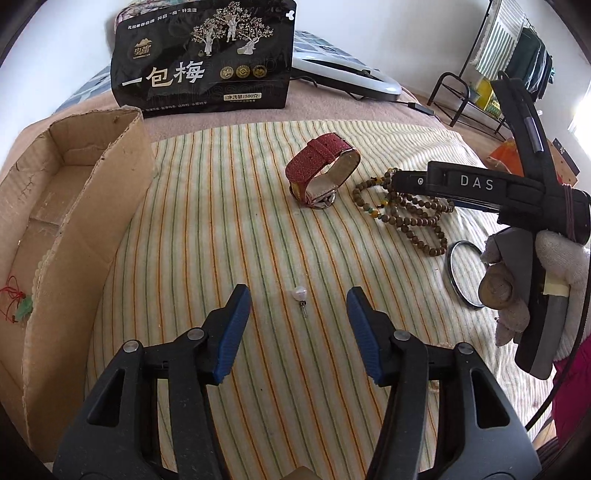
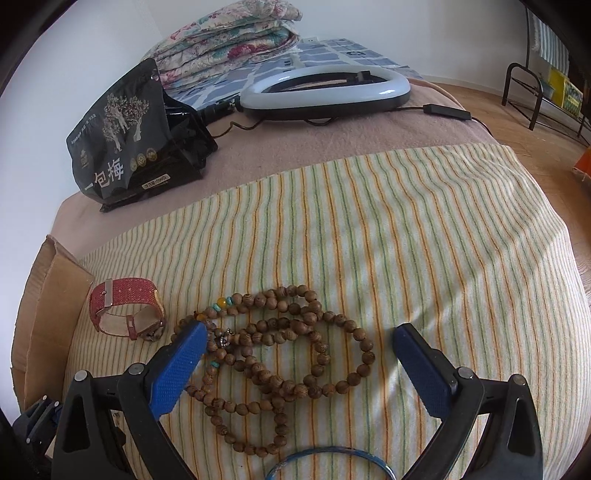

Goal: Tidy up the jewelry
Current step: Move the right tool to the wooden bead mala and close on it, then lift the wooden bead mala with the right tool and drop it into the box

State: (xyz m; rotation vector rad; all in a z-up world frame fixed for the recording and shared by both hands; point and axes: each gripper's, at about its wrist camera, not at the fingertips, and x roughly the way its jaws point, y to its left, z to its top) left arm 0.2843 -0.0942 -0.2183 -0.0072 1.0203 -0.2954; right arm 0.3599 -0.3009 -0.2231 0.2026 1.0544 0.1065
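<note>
Left wrist view: the left gripper gapes empty around a pearl. Beside the pearl, the right gripper gapes empty over wooden beads.

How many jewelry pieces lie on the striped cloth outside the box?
4: a red-strap watch, a wooden bead string beside it, a bangle nearer the right gripper, and a small pearl earring between the left gripper's fingers. Others may be hidden.

Black snack pouch, gold tree print, upright, far ahead-left of tongs. Ring light, white-faced, flat on pink-brown blanket far ahead; its cable trails right. Folded floral quilt behind pouch. Metal rack far right. Striped cloth beneath tongs.
</note>
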